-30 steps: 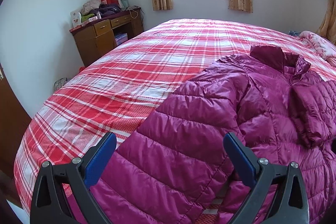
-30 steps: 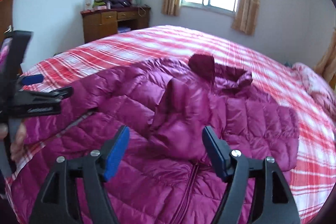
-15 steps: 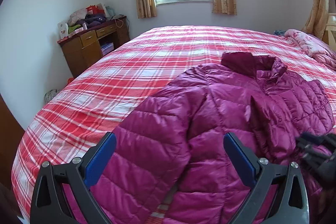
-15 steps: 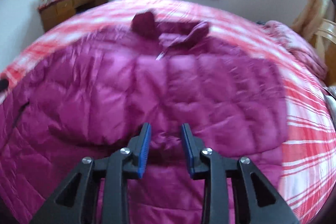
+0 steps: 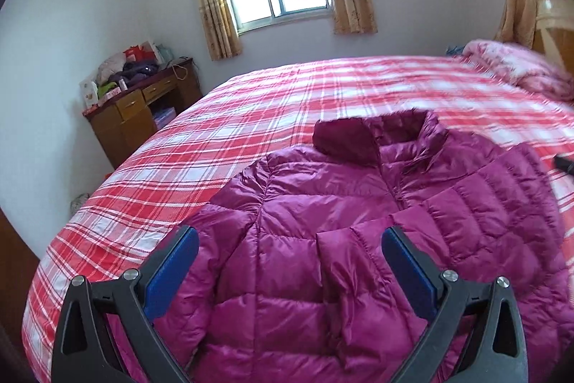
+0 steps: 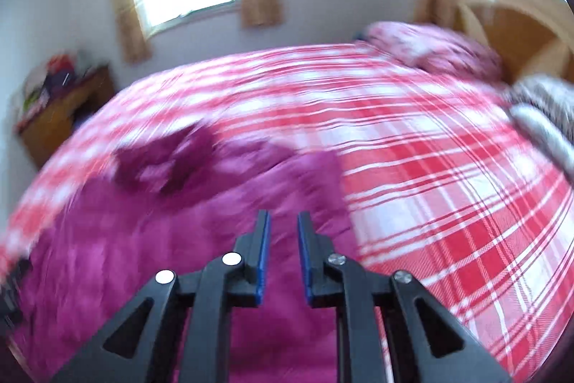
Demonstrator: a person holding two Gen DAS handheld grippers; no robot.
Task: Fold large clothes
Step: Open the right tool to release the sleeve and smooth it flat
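A magenta puffer jacket (image 5: pixel 323 203) lies front-up on the red plaid bed (image 5: pixel 287 103), collar toward the window. One sleeve (image 5: pixel 362 261) is folded across its chest. My left gripper (image 5: pixel 290 250) hovers open above the jacket's lower front, its fingers straddling that sleeve without touching it. In the blurred right wrist view my right gripper (image 6: pixel 283 225) is over the jacket (image 6: pixel 143 221) near its right edge. Its jaws are closing to a narrow gap, with nothing pinched between the blue pads (image 6: pixel 263 253).
A wooden desk (image 5: pixel 143 110) piled with clutter stands against the left wall. A pink quilt (image 5: pixel 520 70) and a wooden headboard (image 5: pixel 552 24) sit at the far right. Grey-white fabric (image 6: pixel 545 117) lies at the bed's right side. Bare plaid bedding (image 6: pixel 448 203) stretches right of the jacket.
My right gripper narrowed from wide open to a slim gap and swung right toward the jacket's edge. My left gripper slid right along the jacket, still open.
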